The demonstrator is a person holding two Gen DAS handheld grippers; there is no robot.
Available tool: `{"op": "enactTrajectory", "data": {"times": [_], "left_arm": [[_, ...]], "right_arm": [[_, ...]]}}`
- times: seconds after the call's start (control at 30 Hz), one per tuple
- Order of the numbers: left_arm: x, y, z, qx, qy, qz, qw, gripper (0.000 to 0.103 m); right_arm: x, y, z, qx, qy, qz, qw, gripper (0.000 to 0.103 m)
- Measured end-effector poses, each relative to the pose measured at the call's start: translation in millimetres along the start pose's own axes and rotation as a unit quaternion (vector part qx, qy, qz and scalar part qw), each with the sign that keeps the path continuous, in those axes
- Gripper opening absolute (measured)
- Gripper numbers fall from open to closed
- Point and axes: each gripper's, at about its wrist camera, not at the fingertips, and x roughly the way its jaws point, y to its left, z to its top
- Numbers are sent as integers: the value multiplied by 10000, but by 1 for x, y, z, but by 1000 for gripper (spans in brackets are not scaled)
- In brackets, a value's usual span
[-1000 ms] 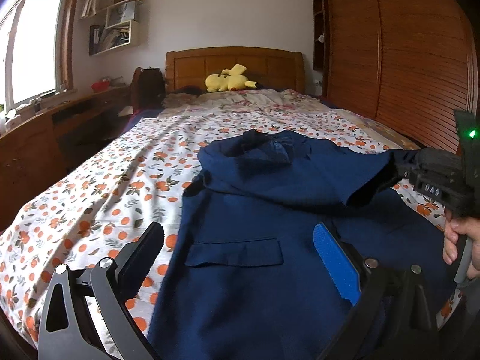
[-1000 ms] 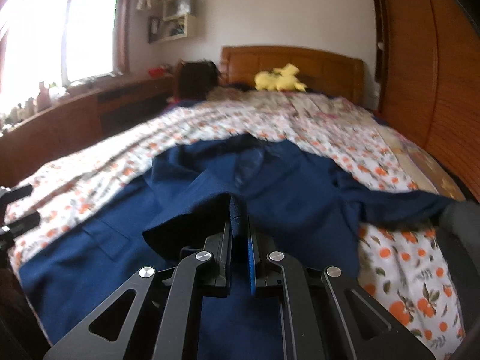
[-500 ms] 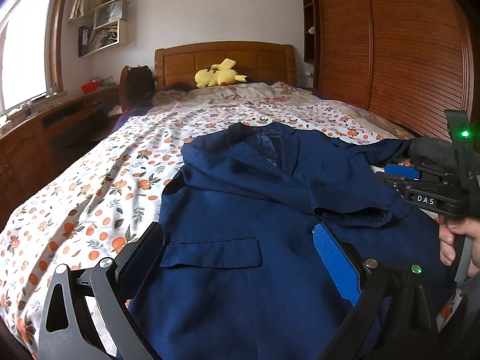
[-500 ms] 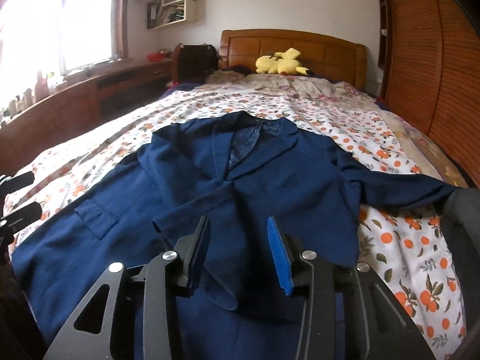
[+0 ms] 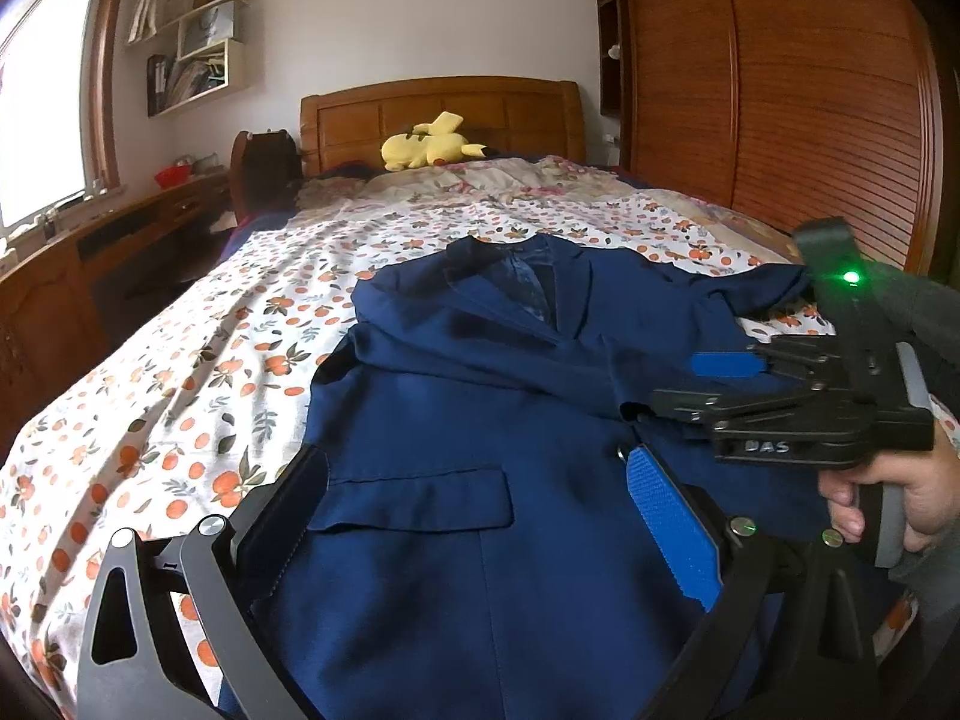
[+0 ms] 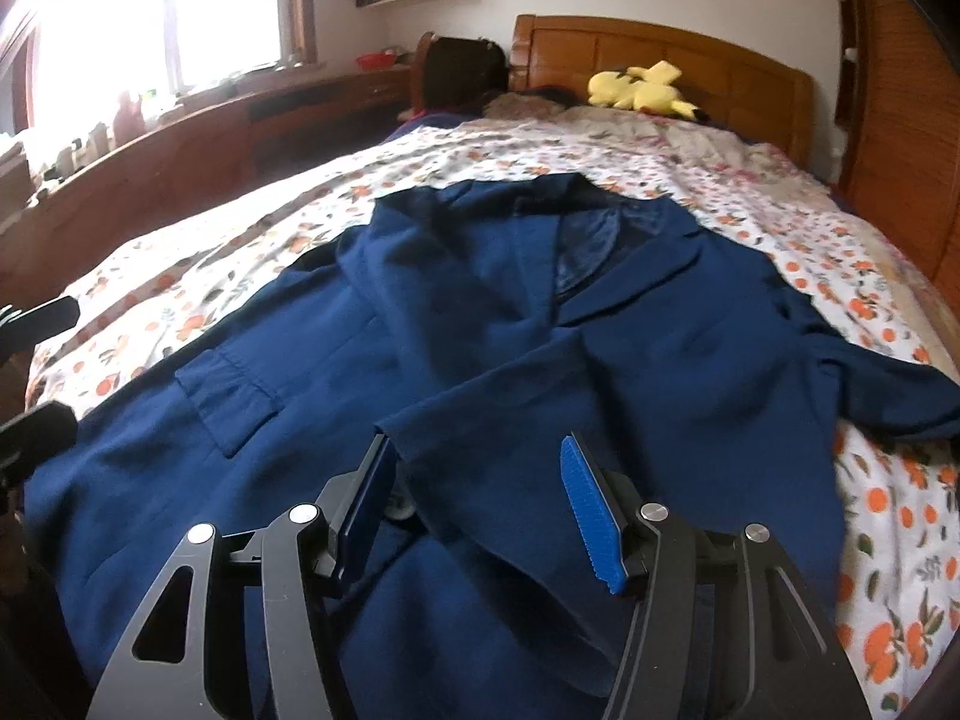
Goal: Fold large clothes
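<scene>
A navy blue jacket (image 5: 456,420) (image 6: 660,324) lies front up on the flowered bedsheet (image 5: 198,372), collar toward the headboard. One sleeve (image 6: 510,414) is folded across the chest, and its cuff rests between the fingers of my right gripper (image 6: 480,480). The jaws are opening and the pads are off the cloth. The other sleeve (image 6: 876,384) stretches out to the right. My left gripper (image 5: 480,516) hovers open over the jacket's lower front near the flap pocket (image 5: 414,498), holding nothing. In the left wrist view the right gripper (image 5: 690,387) shows at the right, held by a hand (image 5: 888,492).
A yellow plush toy (image 5: 429,141) lies by the wooden headboard (image 5: 444,114). A slatted wooden wardrobe (image 5: 780,90) runs along the right. A wooden desk (image 5: 72,264) under the window lines the left, with a dark chair (image 5: 264,174) beside the bed. Bare sheet lies left of the jacket.
The right gripper, shut on the raised sleeve cuff before, came down and opened. The sleeve now lies flat across the jacket's chest. The left gripper stayed open over the lower front.
</scene>
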Motion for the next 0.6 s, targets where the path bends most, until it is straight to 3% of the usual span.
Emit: {"op": "enactTrajectory", "data": {"times": [0.3, 0.37, 0.43, 0.6], "left_arm": [[5, -8, -3, 114, 40, -24, 9999, 100], [5, -9, -4, 133, 61, -28, 9999, 100], [5, -11, -4, 152, 64, -33, 9999, 100], [6, -13, -5, 178, 62, -59, 9998, 100]], "right_arm": [[29, 5, 3, 45, 343, 129, 9993, 54], [32, 5, 1, 50, 396, 103, 9991, 35], [31, 3, 1, 93, 376, 88, 9992, 7], [11, -4, 2, 209, 40, 80, 9997, 5]]}}
